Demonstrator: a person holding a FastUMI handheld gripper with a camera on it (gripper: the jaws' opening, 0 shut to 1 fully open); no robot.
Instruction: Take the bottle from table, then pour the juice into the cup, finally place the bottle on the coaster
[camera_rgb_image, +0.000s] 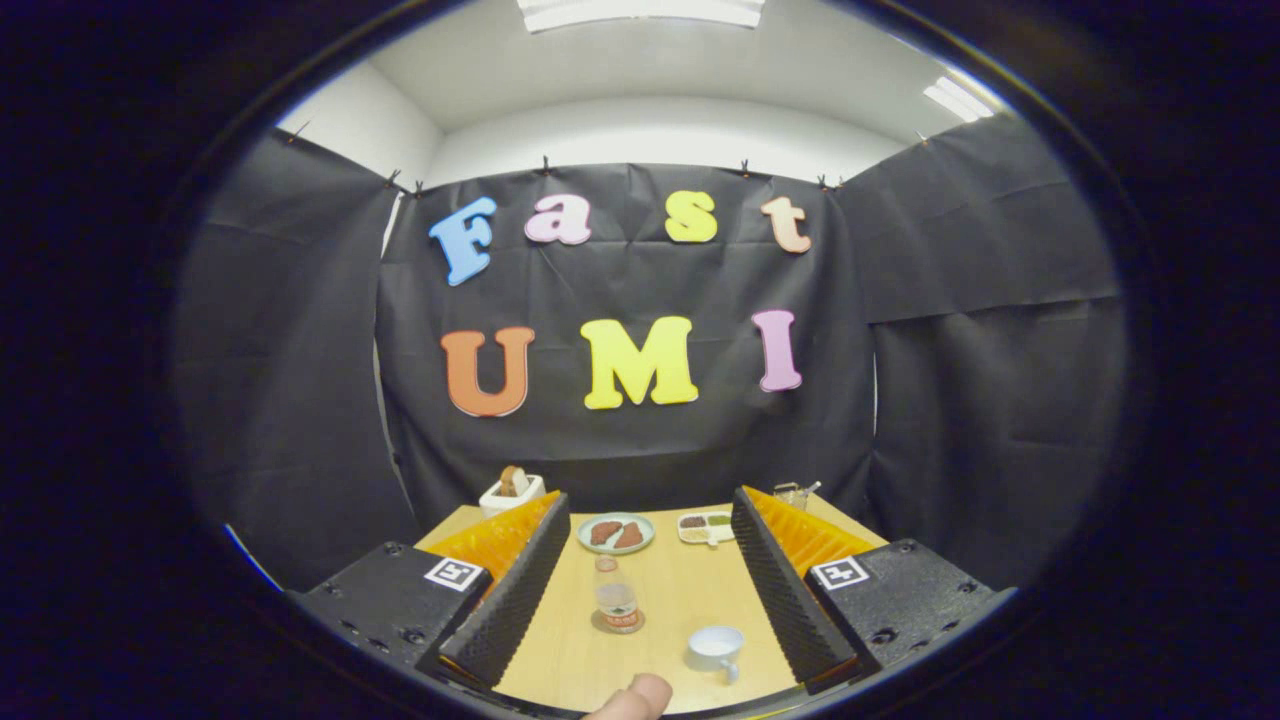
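Bottle (616, 597) first: it stands upright between the two fingers of the gripper (647, 585), touched by neither; the fingers are spread wide apart, holding nothing, with bare table (560, 660) on each side of it; its cap is on, and it is clear-walled with a dark label band near the base. It appears to sit on a round brown coaster (617, 623), which suggests either that the job is finished or that the bottle starts where it must end; which one I cannot tell. Just to the right and nearer the fingers' roots stands the white cup (716, 648), handle toward the camera, apart from the bottle; whether it holds juice is hidden. A fingertip (636, 699) of the person shows at the near table edge.

Beyond the fingertips lie a plate (615, 533) with two brown pieces and a small divided tray (705, 526); a white box (511, 492) sits at the far left corner, a glass item (795, 492) at the far right.

If the grasp is the step in hand, I judge it best to keep the bottle centred, close on its body above the label, and lift straight up so the coaster stays put; the nearby cup calls for a careful tilt.
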